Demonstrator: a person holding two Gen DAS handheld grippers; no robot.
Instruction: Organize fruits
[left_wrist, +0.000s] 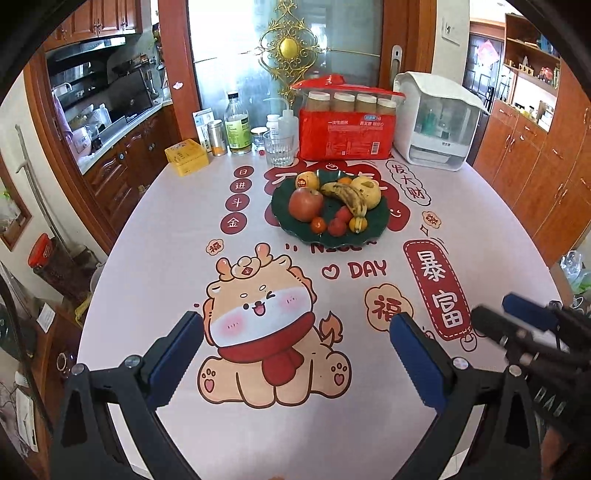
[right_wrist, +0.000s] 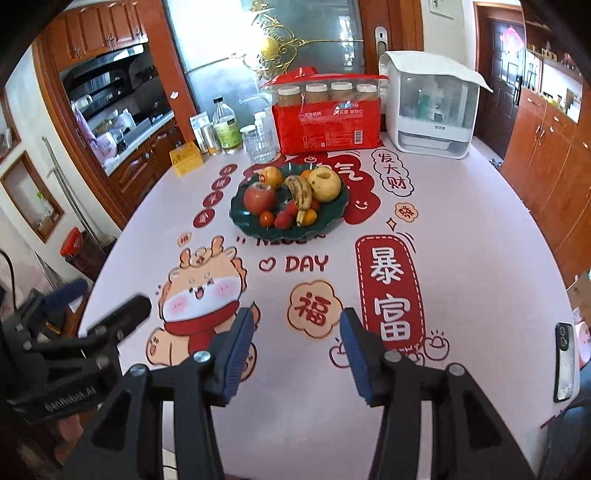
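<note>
A dark green plate (left_wrist: 295, 232) (right_wrist: 332, 214) sits mid-table, well ahead of both grippers. On it lie a red apple (left_wrist: 306, 204) (right_wrist: 259, 199), a spotted banana (left_wrist: 347, 197) (right_wrist: 300, 194), a yellow pear (left_wrist: 365, 190) (right_wrist: 324, 183), a stickered yellow-red fruit (left_wrist: 307, 180) (right_wrist: 270, 176), small oranges (left_wrist: 357, 223) and small red fruits (left_wrist: 337, 226). My left gripper (left_wrist: 295, 332) is open and empty above the near table. My right gripper (right_wrist: 295, 328) is open and empty; it also shows in the left wrist view (left_wrist: 509, 314).
At the table's far edge stand a red package of jars (left_wrist: 347, 125), a white dispenser box (left_wrist: 439, 122), a glass (left_wrist: 279, 147), bottles (left_wrist: 238, 125) and a yellow box (left_wrist: 186, 157). A phone (right_wrist: 564, 362) lies at the right edge. Cabinets flank both sides.
</note>
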